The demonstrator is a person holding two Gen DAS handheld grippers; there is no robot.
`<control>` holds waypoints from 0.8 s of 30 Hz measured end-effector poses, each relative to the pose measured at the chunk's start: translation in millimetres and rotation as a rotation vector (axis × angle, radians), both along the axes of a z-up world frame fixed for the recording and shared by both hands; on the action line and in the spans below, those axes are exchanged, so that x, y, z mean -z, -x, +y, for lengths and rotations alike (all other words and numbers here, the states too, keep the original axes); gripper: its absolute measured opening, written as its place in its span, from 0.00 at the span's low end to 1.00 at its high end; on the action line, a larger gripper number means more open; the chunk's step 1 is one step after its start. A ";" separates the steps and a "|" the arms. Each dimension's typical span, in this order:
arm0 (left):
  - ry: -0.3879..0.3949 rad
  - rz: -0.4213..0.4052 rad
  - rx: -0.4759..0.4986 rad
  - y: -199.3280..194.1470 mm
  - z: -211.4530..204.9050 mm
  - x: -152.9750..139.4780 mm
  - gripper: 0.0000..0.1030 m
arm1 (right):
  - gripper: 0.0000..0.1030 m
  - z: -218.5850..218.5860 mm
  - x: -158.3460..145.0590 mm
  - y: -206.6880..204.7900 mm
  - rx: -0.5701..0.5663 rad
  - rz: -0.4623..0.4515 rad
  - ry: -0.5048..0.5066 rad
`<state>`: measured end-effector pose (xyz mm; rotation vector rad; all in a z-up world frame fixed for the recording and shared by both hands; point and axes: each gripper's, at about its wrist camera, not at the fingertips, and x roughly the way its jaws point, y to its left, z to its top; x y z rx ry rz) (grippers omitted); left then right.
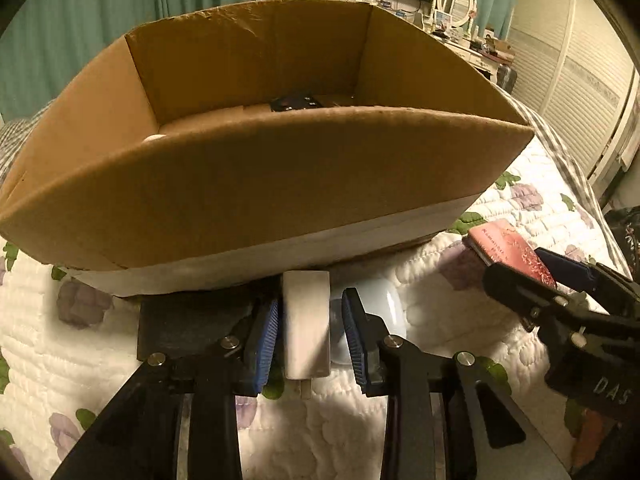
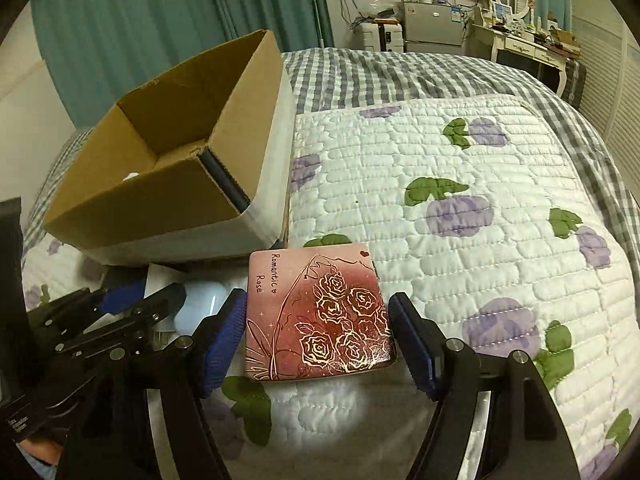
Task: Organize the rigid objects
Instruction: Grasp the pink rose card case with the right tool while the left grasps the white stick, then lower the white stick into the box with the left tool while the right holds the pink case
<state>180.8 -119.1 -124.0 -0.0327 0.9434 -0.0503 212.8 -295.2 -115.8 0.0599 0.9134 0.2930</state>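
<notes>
An open cardboard box (image 1: 256,184) stands on the bed right before me; it also shows at the left of the right wrist view (image 2: 160,168). My left gripper (image 1: 310,332) is open around a white charger block (image 1: 306,320) lying on the quilt, pads a little off its sides. A pale blue oval case (image 1: 386,312) lies just right of it. My right gripper (image 2: 318,344) is open around a pink square "Romantic Rose" tin (image 2: 316,312), pads beside it with gaps. The tin also shows in the left wrist view (image 1: 512,252).
A dark flat object (image 1: 188,324) lies left of the charger. The box holds a dark item (image 1: 296,103) and something white (image 1: 154,138). The floral quilt (image 2: 460,200) stretches right. A dresser (image 2: 528,48) stands beyond the bed.
</notes>
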 end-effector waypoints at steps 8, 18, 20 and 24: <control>-0.020 -0.022 0.007 32.1 7.4 -29.1 0.22 | 0.69 -0.2 -17.9 14.6 0.006 -0.040 0.008; 0.018 -0.179 0.024 80.7 28.8 -120.6 0.22 | 0.69 15.1 -90.5 58.2 0.001 -0.138 0.045; 0.031 -0.217 0.032 81.6 36.0 -143.2 0.22 | 0.69 21.3 -113.0 61.9 0.000 -0.178 0.049; 0.018 -0.282 0.051 74.7 44.2 -177.4 0.22 | 0.66 40.8 -158.3 59.9 -0.008 -0.274 0.046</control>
